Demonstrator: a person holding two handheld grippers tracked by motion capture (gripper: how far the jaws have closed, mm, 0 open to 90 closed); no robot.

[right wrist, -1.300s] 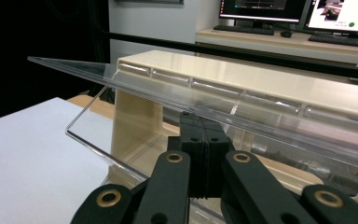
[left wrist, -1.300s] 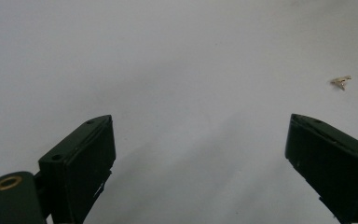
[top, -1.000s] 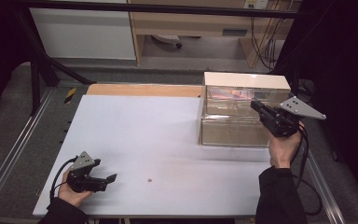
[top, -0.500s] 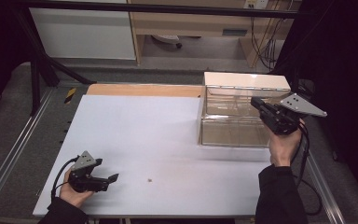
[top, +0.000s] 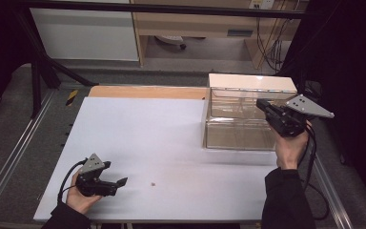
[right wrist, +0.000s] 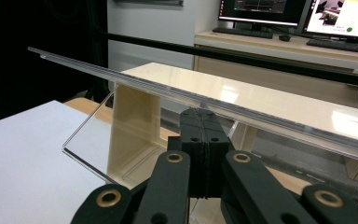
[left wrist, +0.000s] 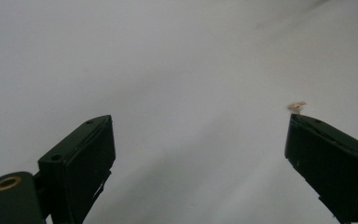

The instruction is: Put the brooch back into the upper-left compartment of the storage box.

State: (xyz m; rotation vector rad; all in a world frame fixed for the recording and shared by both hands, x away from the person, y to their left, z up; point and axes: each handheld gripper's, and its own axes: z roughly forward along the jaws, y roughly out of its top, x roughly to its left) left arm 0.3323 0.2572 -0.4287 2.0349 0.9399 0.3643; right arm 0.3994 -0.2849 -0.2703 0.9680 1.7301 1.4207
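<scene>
A clear acrylic drawer box (top: 238, 126) with a pale top stands at the right of the white table (top: 147, 129). My right gripper (top: 261, 104) is held at the box's upper right front. In the right gripper view its jaws (right wrist: 200, 114) are pressed together, with the tips right under the clear front edge of the box top (right wrist: 261, 98). I cannot tell whether anything is pinched. My left gripper (top: 118, 185) lies low at the table's front left, open and empty (left wrist: 200, 140). A tiny pale crumb (left wrist: 298, 106) lies just beyond its right fingertip.
The same crumb shows as a small speck (top: 152, 183) on the table right of the left gripper. A wooden strip (top: 143, 91) borders the table's far edge. Metal rails run along both sides. Desks with monitors (right wrist: 261, 9) stand beyond the box.
Both hands stay about where they were. A pinkish glint in the upper part of the box has faded.
</scene>
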